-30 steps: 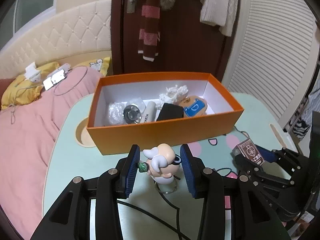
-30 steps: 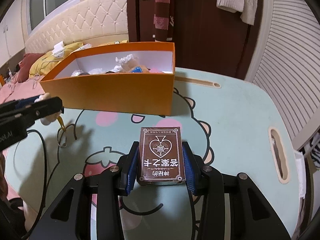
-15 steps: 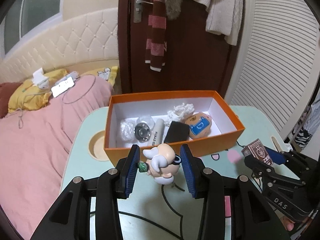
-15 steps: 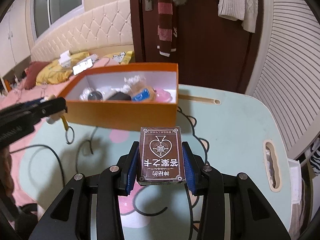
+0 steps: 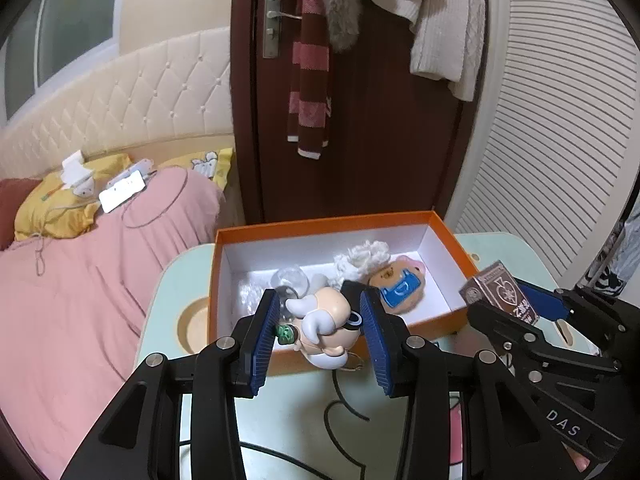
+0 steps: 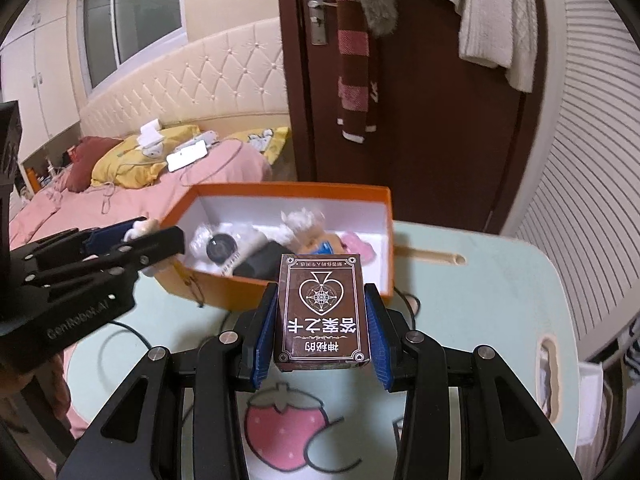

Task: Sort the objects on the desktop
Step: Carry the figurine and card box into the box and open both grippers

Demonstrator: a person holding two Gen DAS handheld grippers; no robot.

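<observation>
1. The left gripper [image 5: 322, 330] is clamped on a small cartoon figure [image 5: 326, 330], which sits between its blue ribbed fingers [image 5: 264, 340], in the air at the near edge of the orange box [image 5: 320, 224].
2. The figure is peach-coloured with white horn-like tufts, a dark ring at one eye and a small green piece on its left side; a thin loop hangs below it.
3. The right gripper [image 6: 320, 324] is closed on a brown card box [image 6: 322, 312], which stands between its blue fingers [image 6: 264, 328] above the table [image 6: 480, 280], just near of the orange box's right end.
4. The card box is dark brown with a white heart-and-spade emblem, a decorative border and white characters that read upside down in the right wrist view.
5. The orange box, white inside, rests on the far part of the pale green table, and holds crumpled white paper [image 5: 364, 254], a flat bear-shaped item with a blue patch [image 5: 396, 288], a clear wrapped round thing [image 5: 290, 278] and a black object [image 6: 260, 264].
6. In the left wrist view the right gripper shows at the right, its card box just beside the orange box's right wall.
</observation>
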